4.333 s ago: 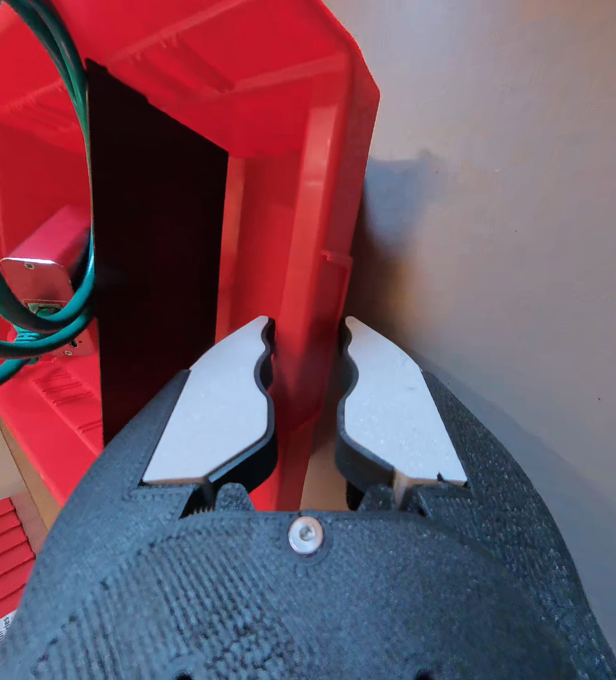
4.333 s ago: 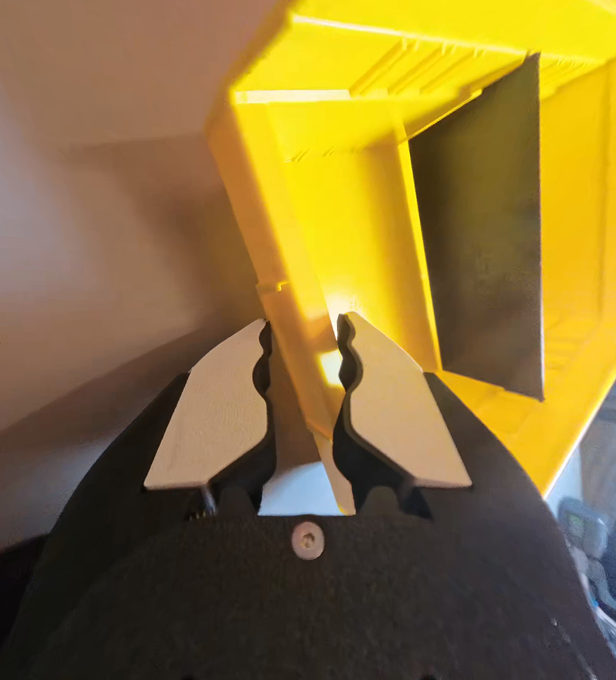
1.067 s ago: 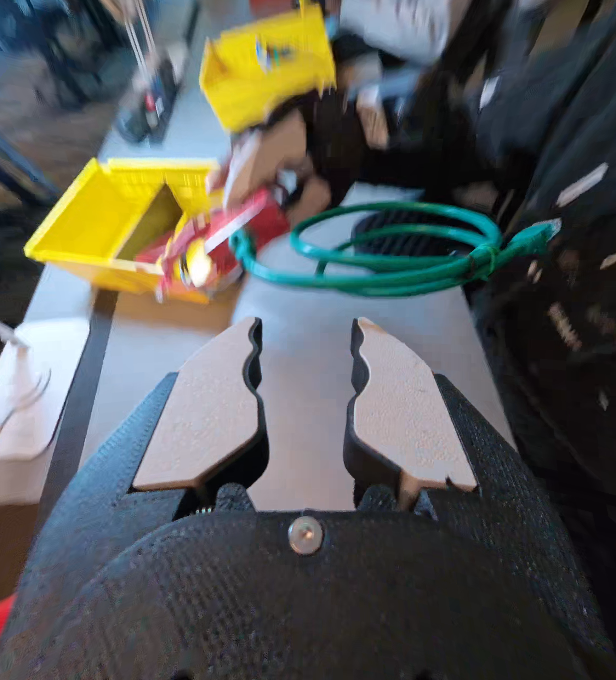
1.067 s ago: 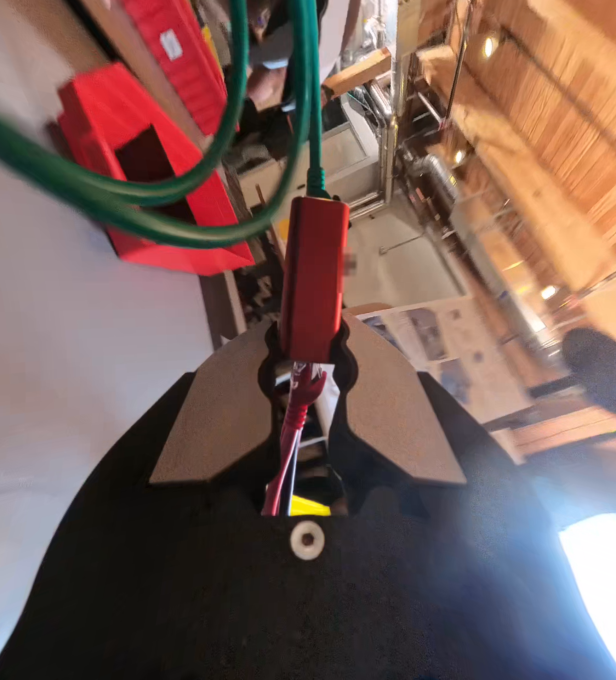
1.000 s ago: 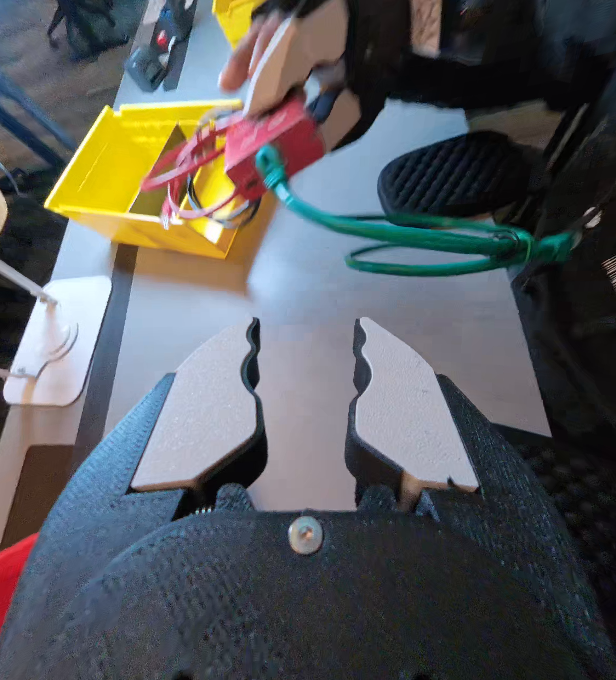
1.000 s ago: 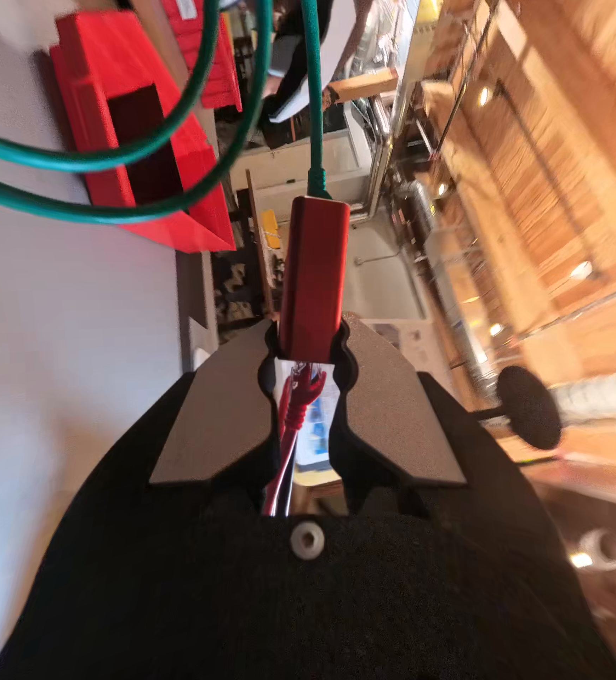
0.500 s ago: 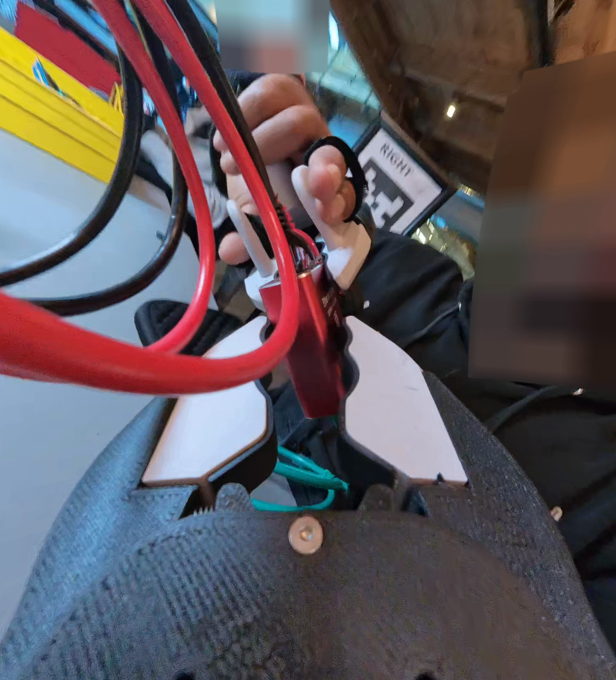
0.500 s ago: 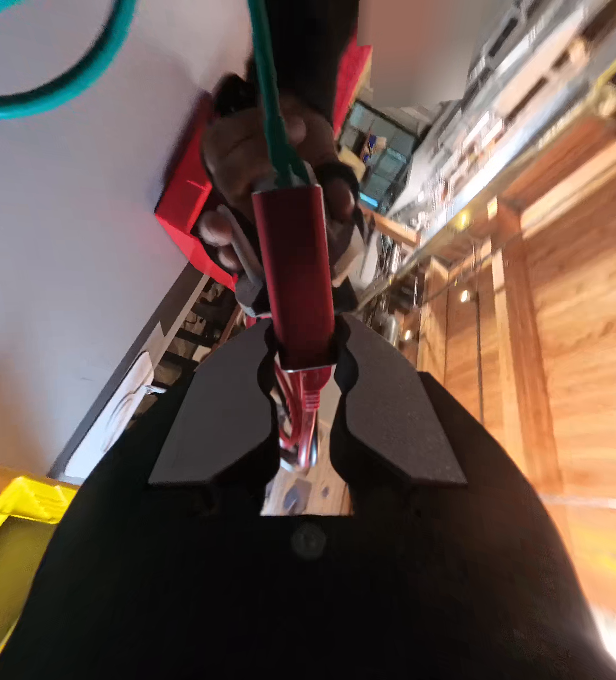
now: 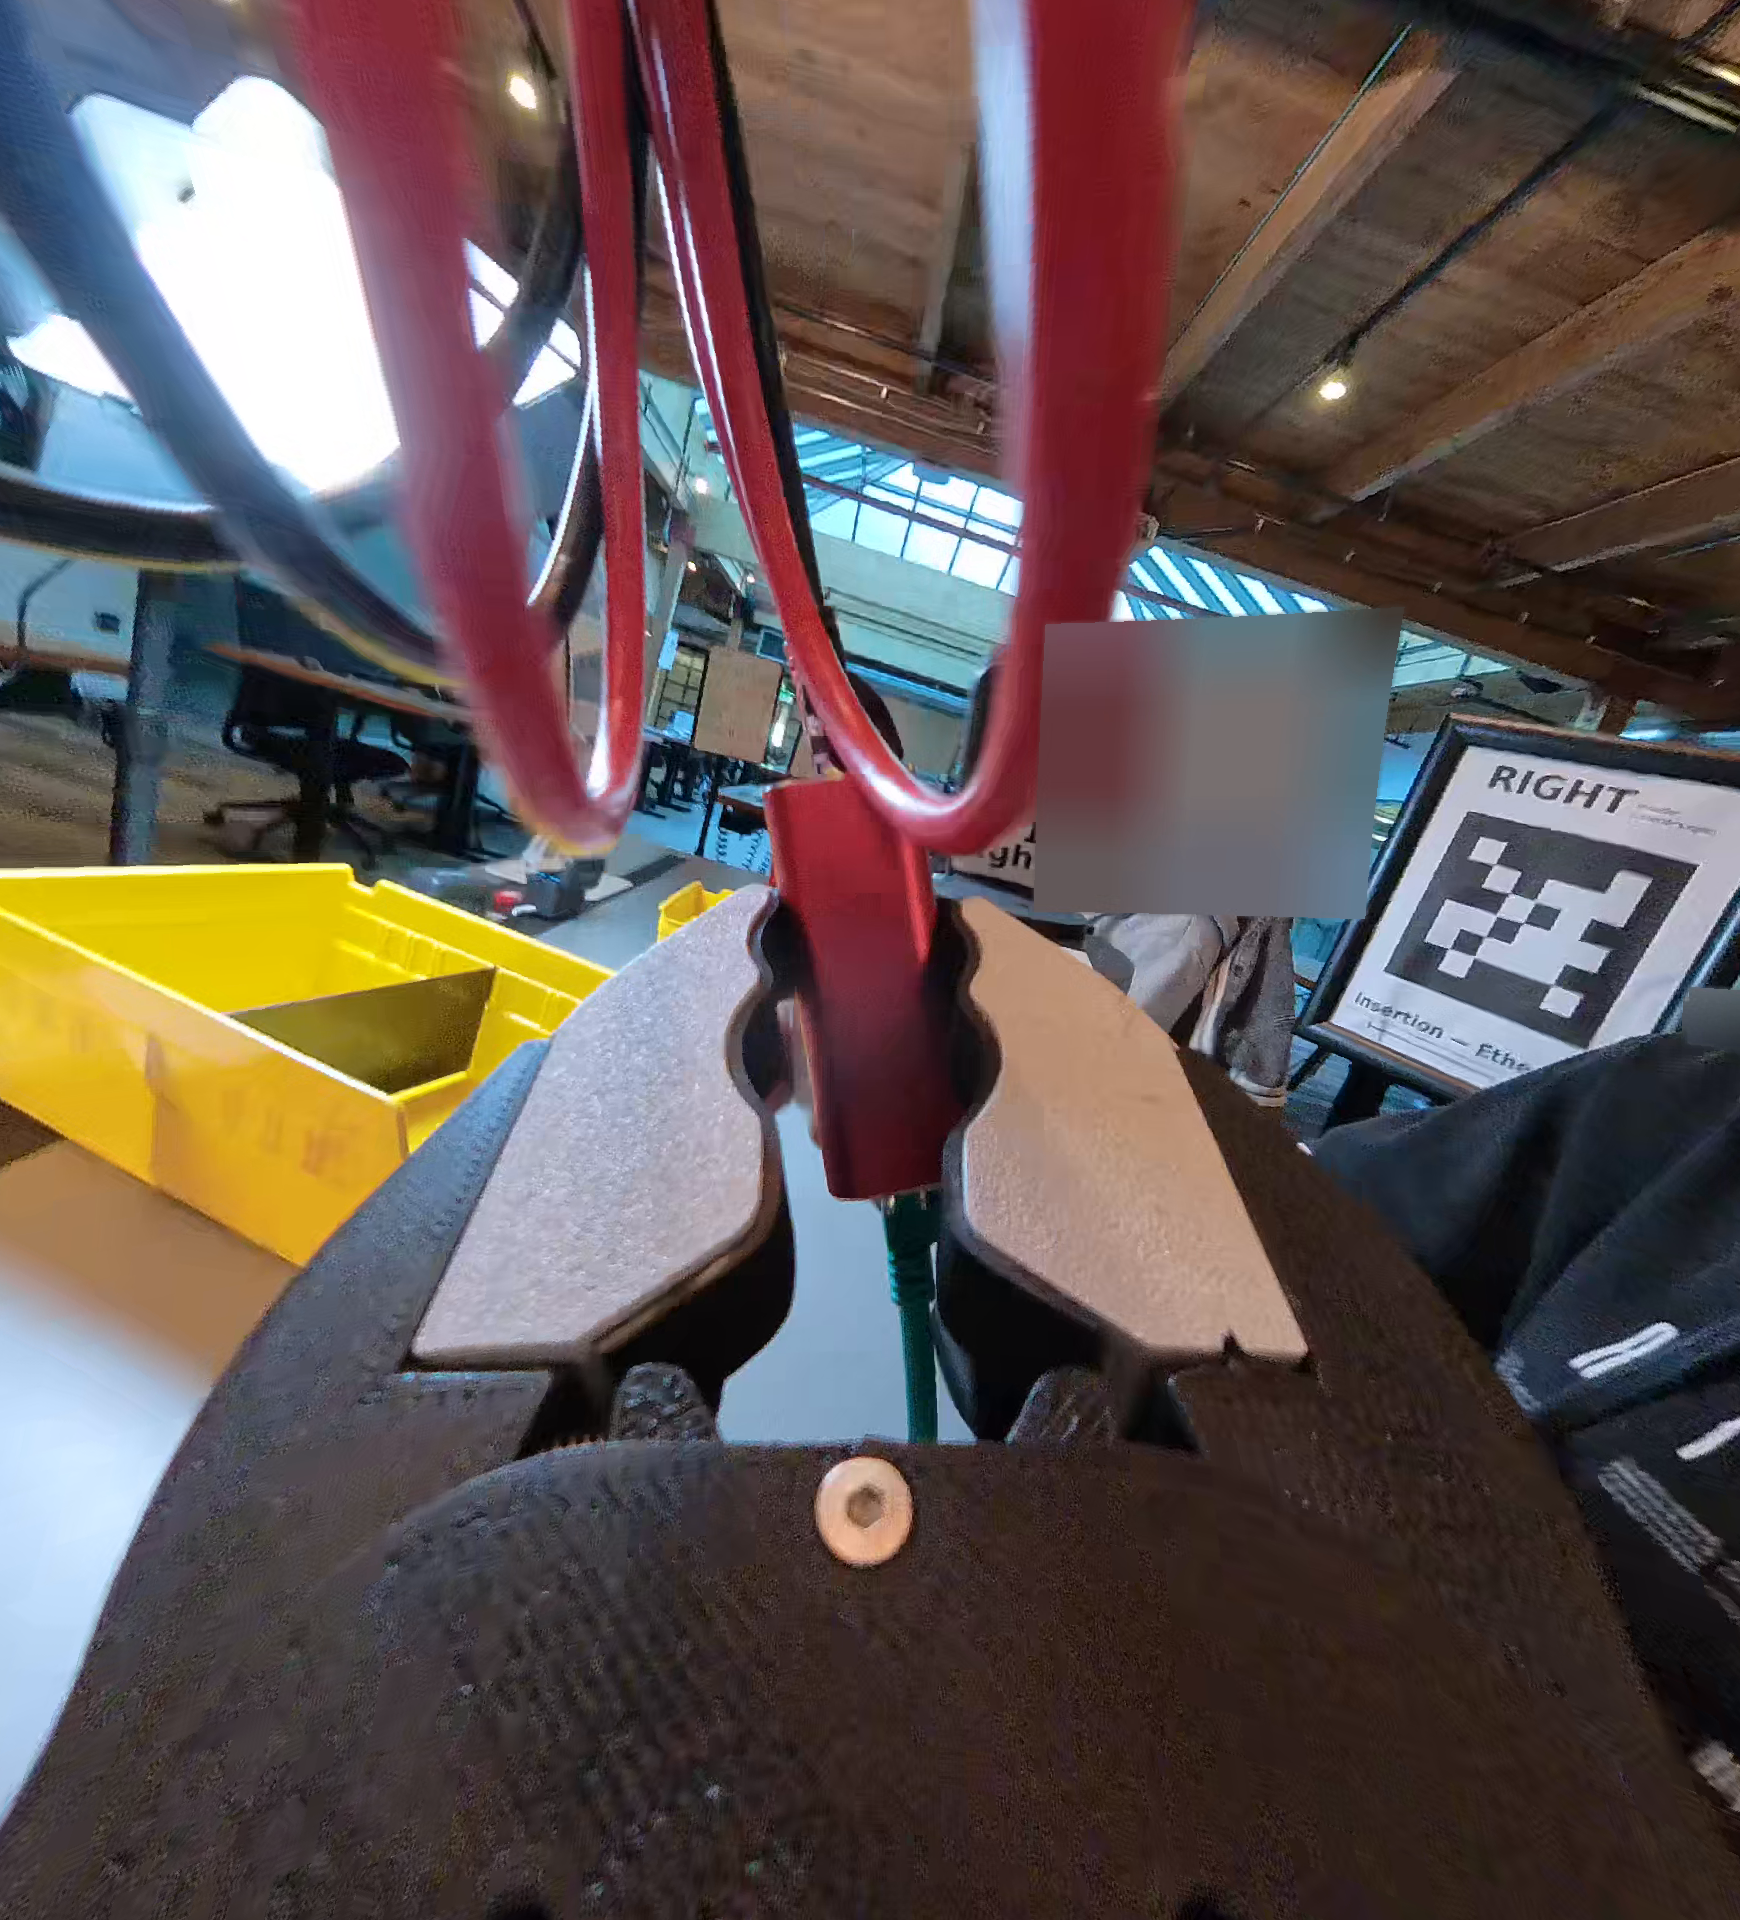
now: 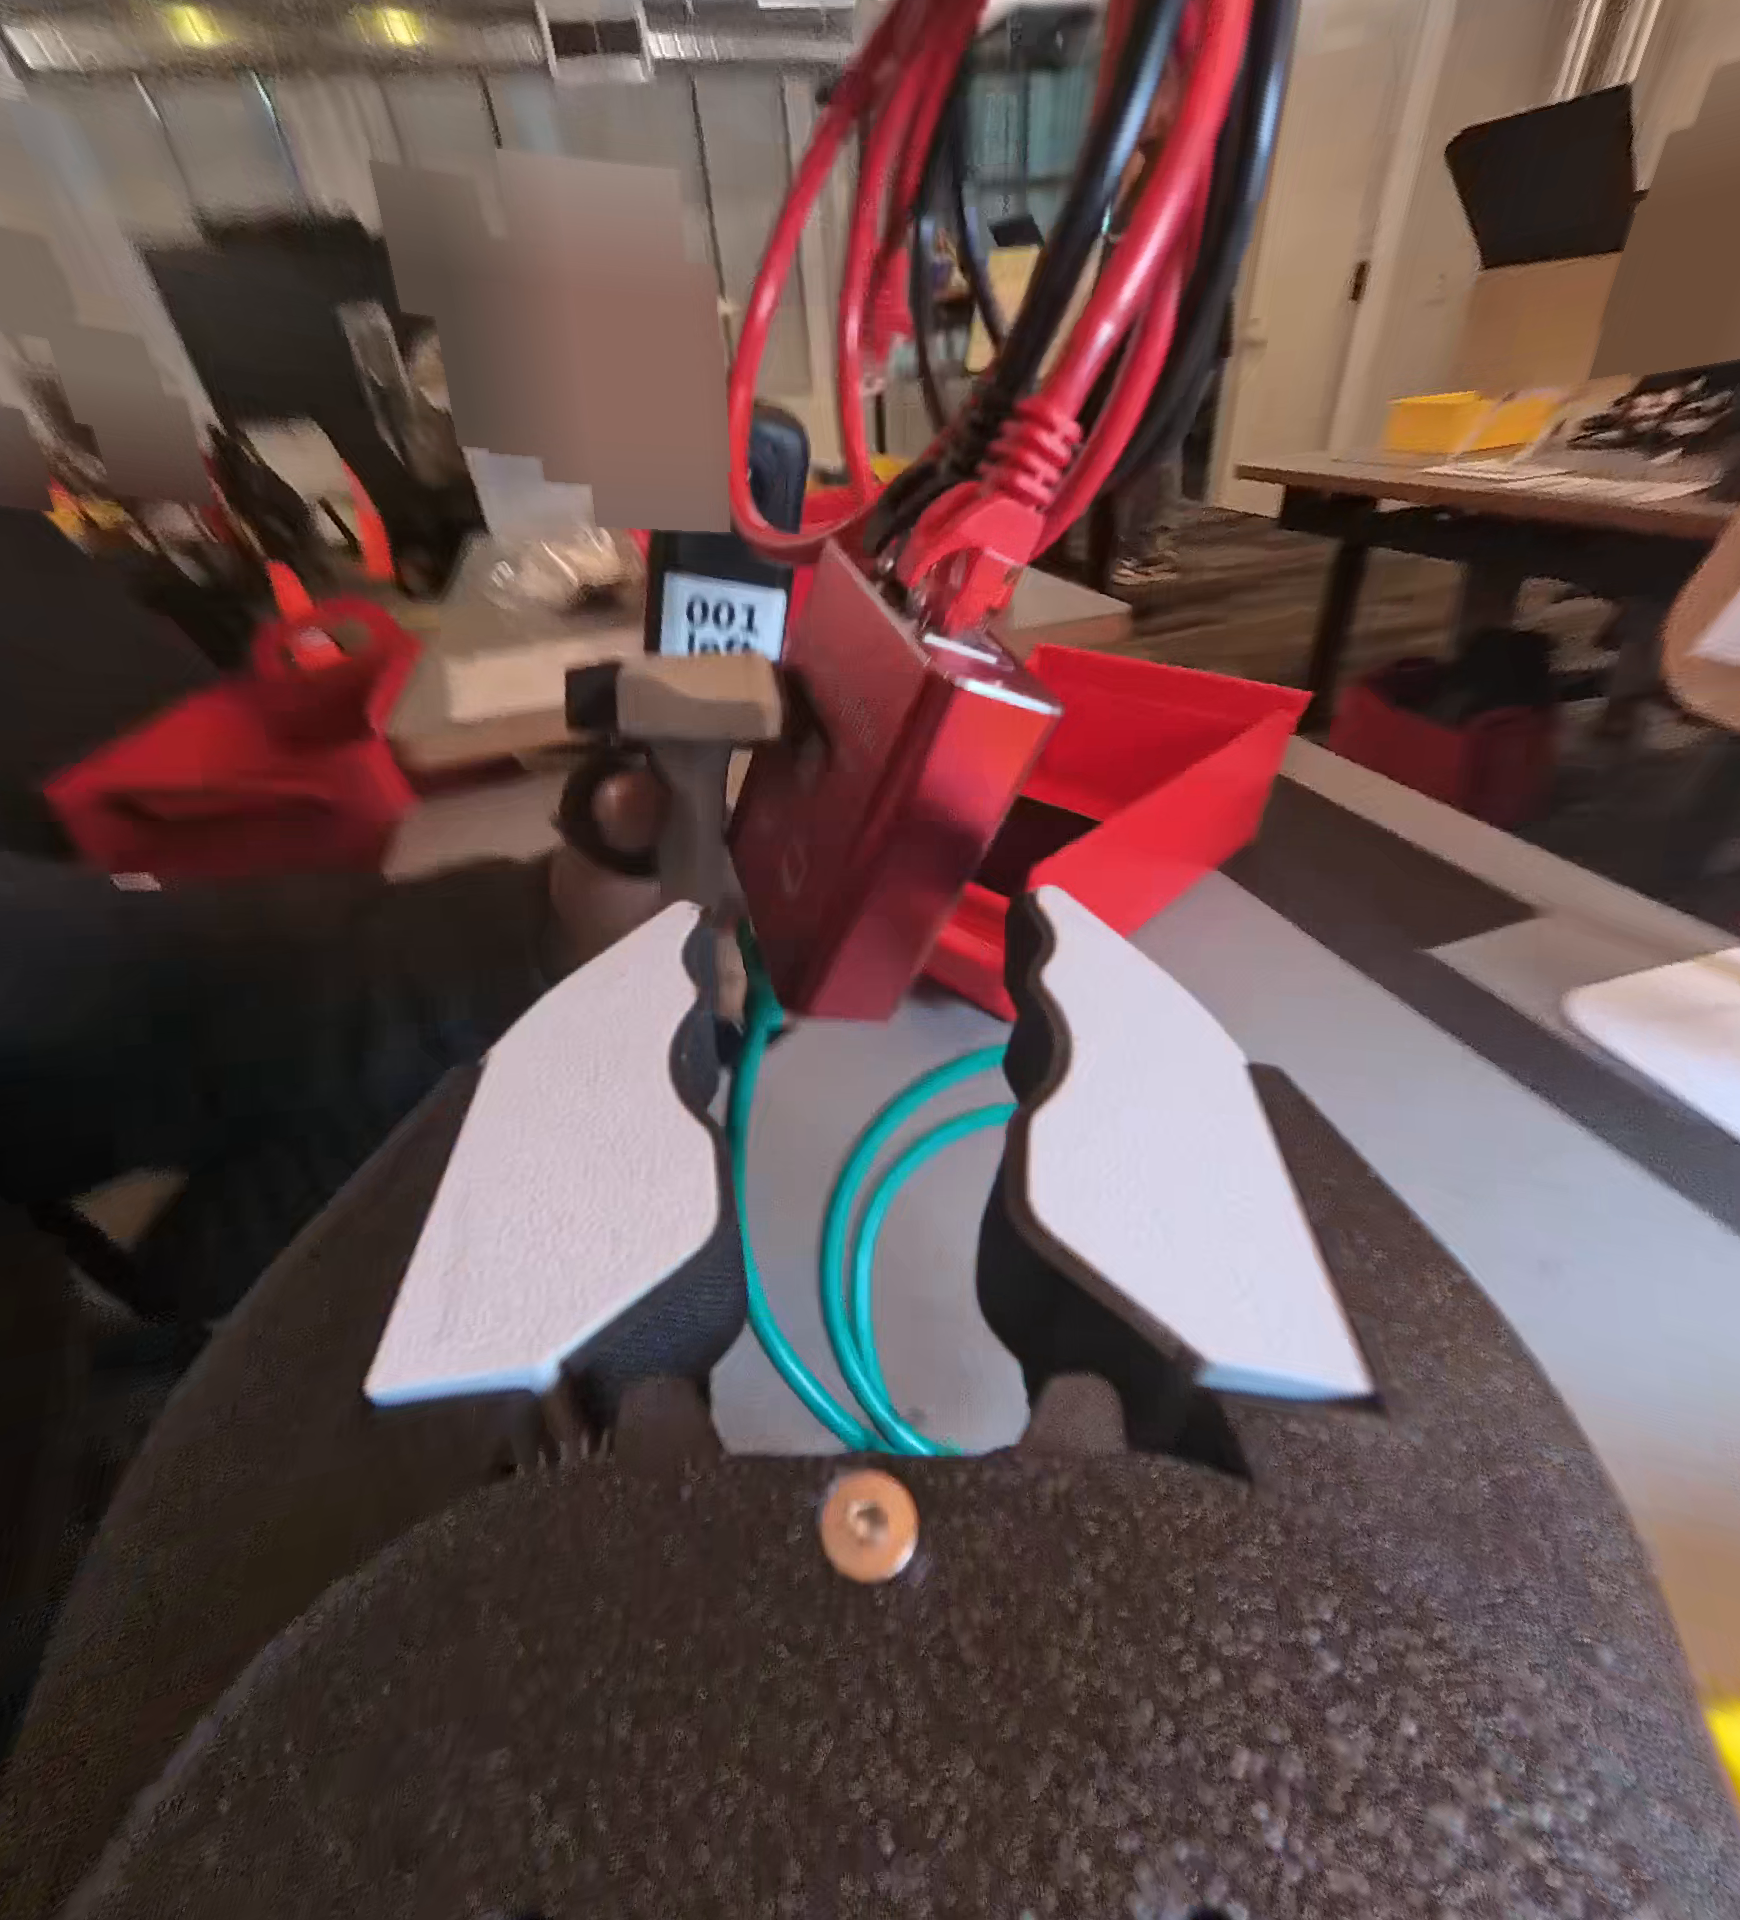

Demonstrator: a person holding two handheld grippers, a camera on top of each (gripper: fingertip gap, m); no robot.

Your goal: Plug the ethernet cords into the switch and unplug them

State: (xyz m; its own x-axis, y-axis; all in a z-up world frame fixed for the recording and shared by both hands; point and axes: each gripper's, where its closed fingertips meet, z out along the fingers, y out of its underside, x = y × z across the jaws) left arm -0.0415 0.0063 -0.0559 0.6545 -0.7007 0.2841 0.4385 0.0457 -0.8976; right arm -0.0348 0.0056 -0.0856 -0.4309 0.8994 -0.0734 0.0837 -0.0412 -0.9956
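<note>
Left tongs [image 9: 861, 1023] clamped on the red switch [image 9: 861, 997], held upright in the air above the worktop [image 9: 35, 1382]. Right tongs [image 10: 861, 992] spread wide, gripping nothing, just short of the switch, which sits beyond the tips.

Red cord [image 9: 1042, 520] plugged into the top end of the switch; loops hang off that end, mixed with a black cable [image 10: 1074, 312]. Green cord [image 9: 913, 1320] plugged into the bottom end, trailing down from the switch to the worktop in coils. Yellow bin [image 9: 170, 1029] left of the switch in the left view; red bin [image 10: 1146, 769] behind the switch in the right view.

Risks, judged from this pose:
- Single narrow-edge grip on the switch: pull on either plug likely to twist or slide it out of the clamp.
- Plug latch not pressed before pulling: strain on port, cord or clip.
- Tangled red and black loops above the switch: wrong cord grabbed, or loops snagged on the tips.
- Green coils below the switch dragged across the worktop.
</note>
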